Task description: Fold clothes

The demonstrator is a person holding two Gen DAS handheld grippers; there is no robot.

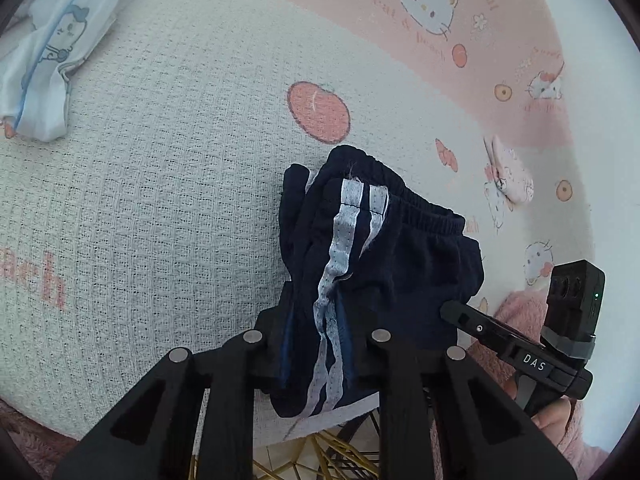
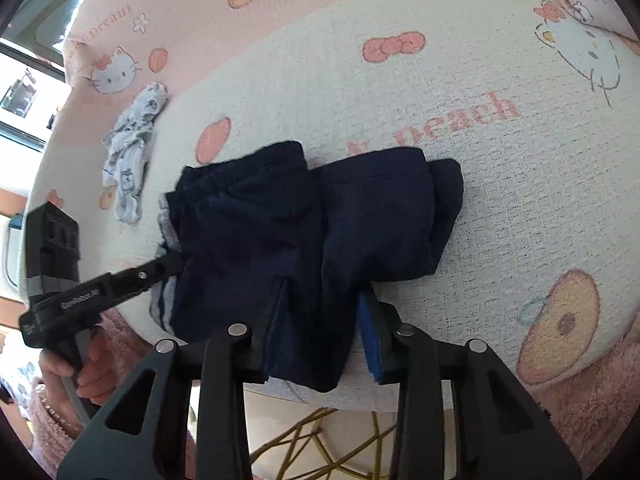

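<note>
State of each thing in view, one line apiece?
Navy shorts: bunched at the table's near edge, not yet folded flat.
Left gripper: shut on the shorts' striped side.
Right gripper: shut on the shorts' plain side.
Pale garment: crumpled, untouched, lying apart.
Tablecloth: spread flat.

Both views were bright with soft daylight; the blanket (image 2: 460, 80) cast faint shadows. Fisheye bending curved every edge (dark vignette ringed the corners), and the focus stayed fairly sharp.

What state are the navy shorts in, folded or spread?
Folded, loosely. The navy shorts lie doubled over on the blanket, layers stacked, waistband and striped side bunched together.
</note>
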